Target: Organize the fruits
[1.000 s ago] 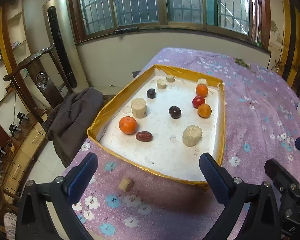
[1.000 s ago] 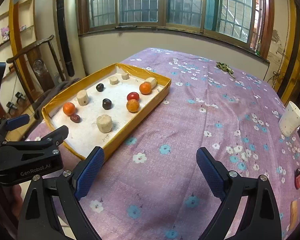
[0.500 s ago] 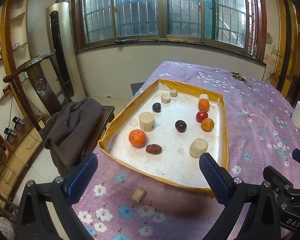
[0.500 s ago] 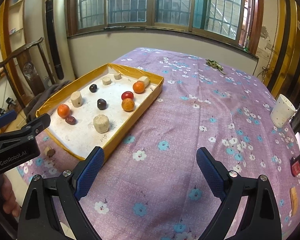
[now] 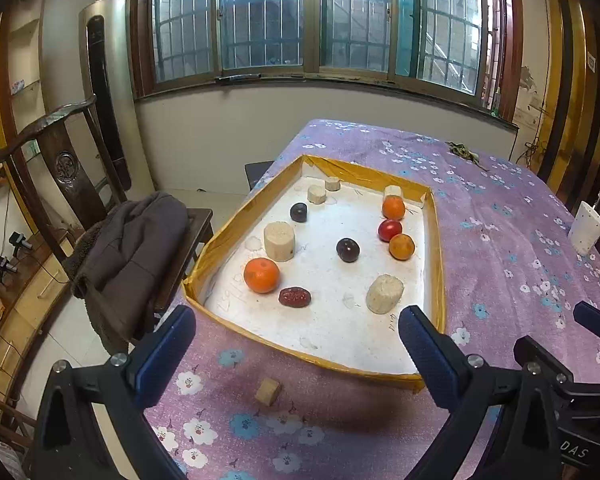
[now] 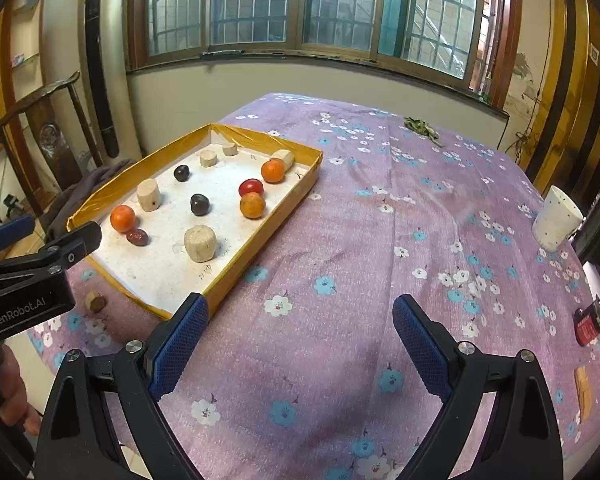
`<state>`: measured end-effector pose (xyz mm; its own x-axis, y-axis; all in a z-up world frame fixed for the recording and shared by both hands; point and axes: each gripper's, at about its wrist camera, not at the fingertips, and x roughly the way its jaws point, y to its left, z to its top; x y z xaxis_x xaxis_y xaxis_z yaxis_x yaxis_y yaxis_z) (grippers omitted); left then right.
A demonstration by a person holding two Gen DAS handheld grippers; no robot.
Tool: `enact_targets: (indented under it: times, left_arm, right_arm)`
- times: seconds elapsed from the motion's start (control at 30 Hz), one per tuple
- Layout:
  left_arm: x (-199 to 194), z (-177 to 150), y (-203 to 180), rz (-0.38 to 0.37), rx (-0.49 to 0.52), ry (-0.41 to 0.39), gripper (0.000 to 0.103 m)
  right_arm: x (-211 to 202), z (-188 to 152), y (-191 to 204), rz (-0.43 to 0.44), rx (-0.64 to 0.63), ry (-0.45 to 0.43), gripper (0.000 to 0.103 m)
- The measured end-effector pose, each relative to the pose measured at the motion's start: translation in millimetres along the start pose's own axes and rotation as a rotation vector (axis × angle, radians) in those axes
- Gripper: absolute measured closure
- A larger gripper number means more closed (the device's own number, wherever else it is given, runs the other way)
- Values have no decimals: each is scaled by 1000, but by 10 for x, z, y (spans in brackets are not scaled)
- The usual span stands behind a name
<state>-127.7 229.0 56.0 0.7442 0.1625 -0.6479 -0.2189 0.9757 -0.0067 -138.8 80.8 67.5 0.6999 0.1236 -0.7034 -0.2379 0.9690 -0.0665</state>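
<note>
Both grippers hang above the near end of the table with nothing between their blue pads. The left gripper (image 5: 296, 340) stands spread wide just short of the near rim of the tray (image 5: 300, 354), and the right gripper (image 6: 300, 332) is just as wide over bare purple tablecloth (image 6: 380, 240) to the tray's right.

Past the left gripper lies the gold-edged tray with its white floor. All the fruit I can see sits in it, scattered: a large orange (image 5: 261, 275) with a red date (image 5: 294, 297) just beside it near the front left, a dark plum (image 5: 347, 249) in the middle, a second dark plum (image 5: 298, 212) further back, and along the right wall a small orange (image 5: 401, 246), a red fruit (image 5: 390, 230) and another orange (image 5: 393, 207) in a loose line. Pale cork-like cylinders (image 5: 279, 241) stand among them, and a small tan block (image 5: 267, 391) lies on the cloth outside the tray. A white cup (image 6: 557, 218) stands well apart on the right.

Whether this scatter awaits sorting or is the finished layout, I cannot judge, since the fruit is in the tray but not grouped by kind. If a pick is coming, I would say the round fruits will roll, so the pads should straddle one squarely and close gently. The date beside the large orange leaves little room, so approaching from its free side seems wise.
</note>
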Motion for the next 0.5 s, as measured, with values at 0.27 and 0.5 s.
enact_targets:
  times: [0.27,0.5]
  left_arm:
    - [29,54,22,-11,-15,-7,1]
    - [59,96,40,-7,-11,-5,0]
  right_arm:
    - [2,-3,3,-1,10,3,9]
    - [39,-7,-8,-5,35,11,9]
